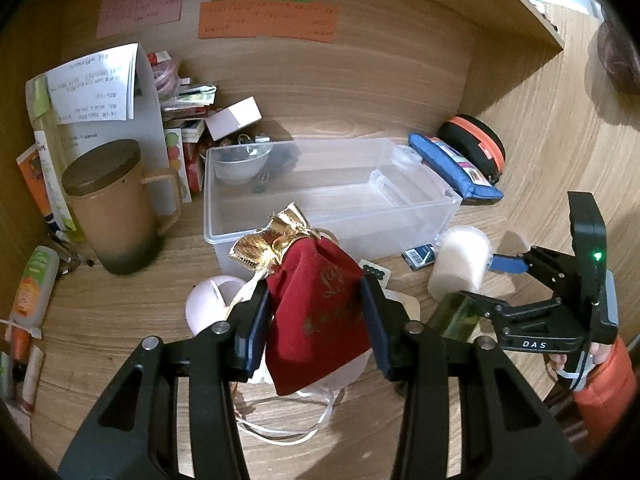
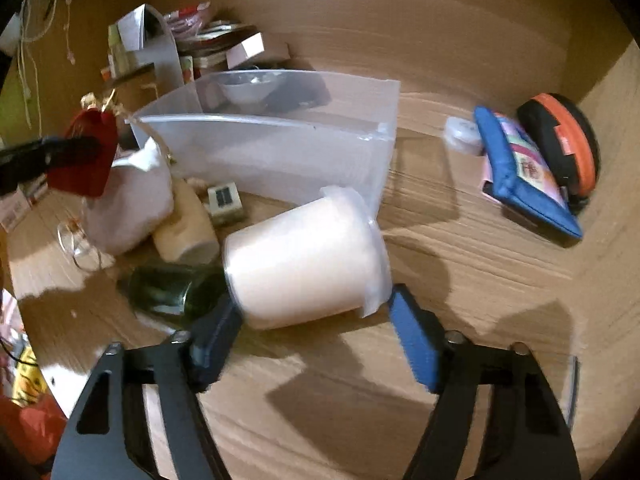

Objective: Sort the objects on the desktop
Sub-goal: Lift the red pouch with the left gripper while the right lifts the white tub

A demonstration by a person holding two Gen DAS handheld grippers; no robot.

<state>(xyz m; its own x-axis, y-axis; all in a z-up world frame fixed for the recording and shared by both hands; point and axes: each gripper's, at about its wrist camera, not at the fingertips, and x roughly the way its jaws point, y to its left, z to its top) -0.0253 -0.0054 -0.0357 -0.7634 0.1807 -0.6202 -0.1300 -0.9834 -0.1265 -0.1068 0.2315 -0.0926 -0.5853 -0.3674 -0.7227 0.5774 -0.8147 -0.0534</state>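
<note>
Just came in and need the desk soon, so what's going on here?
A person is sorting desk clutter with a handheld gripper in each hand. The left gripper holds a red pouch above the desk, near the clear plastic bin. The right gripper has its fingers on either side of a white cup lying on its side, not clearly clamped yet. The bin looks nearly empty.

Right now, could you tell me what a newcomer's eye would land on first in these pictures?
First, the red velvet pouch with a gold-foil top, clamped in the left gripper before the clear plastic storage box. Then the white lidded plastic tub, lying on its side between the right gripper jaws, beside a dark green glass bottle.
</note>
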